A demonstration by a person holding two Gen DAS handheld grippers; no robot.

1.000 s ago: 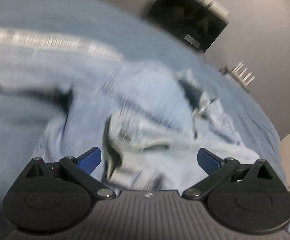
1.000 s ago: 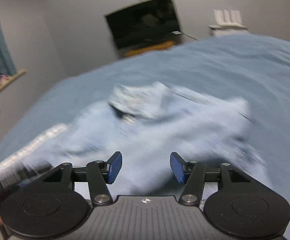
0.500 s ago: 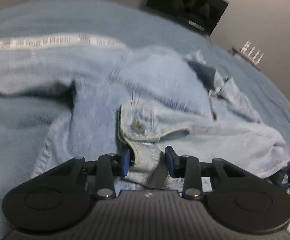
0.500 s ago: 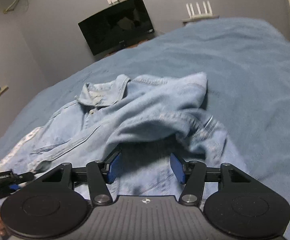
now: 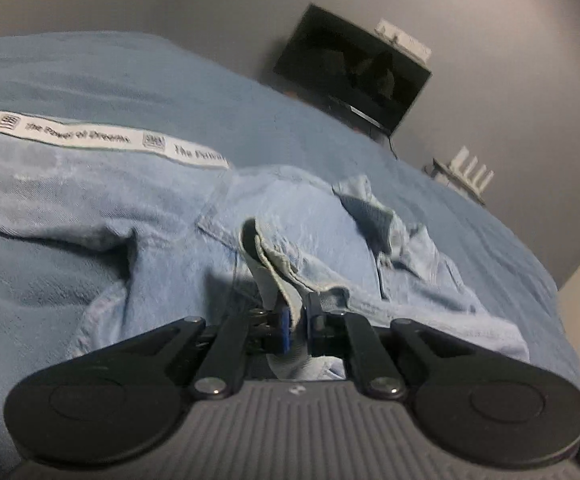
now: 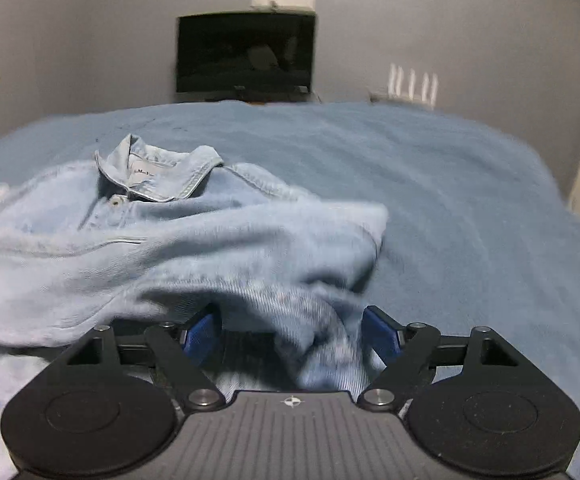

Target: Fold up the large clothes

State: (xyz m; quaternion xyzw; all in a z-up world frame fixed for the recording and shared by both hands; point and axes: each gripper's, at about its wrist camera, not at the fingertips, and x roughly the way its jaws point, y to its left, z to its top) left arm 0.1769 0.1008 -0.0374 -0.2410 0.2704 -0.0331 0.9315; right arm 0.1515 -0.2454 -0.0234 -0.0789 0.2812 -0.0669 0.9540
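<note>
Faded, matt denim jacket (image 6: 218, 240) with stitched seams; fuzzy blue blanket (image 6: 450, 184); printed woven tape (image 5: 102, 140); matt black plastic left gripper (image 5: 295, 316); glossy television (image 6: 246, 52).

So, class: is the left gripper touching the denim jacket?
Touching. The left wrist view shows the left gripper shut on a fold of the denim jacket, cloth pinched between its fingers.

We see both wrist views sitting low and close over the bed (image 5: 90, 64), facing the far wall; both share the jacket (image 6: 210, 240) and television (image 6: 246, 52).
</note>
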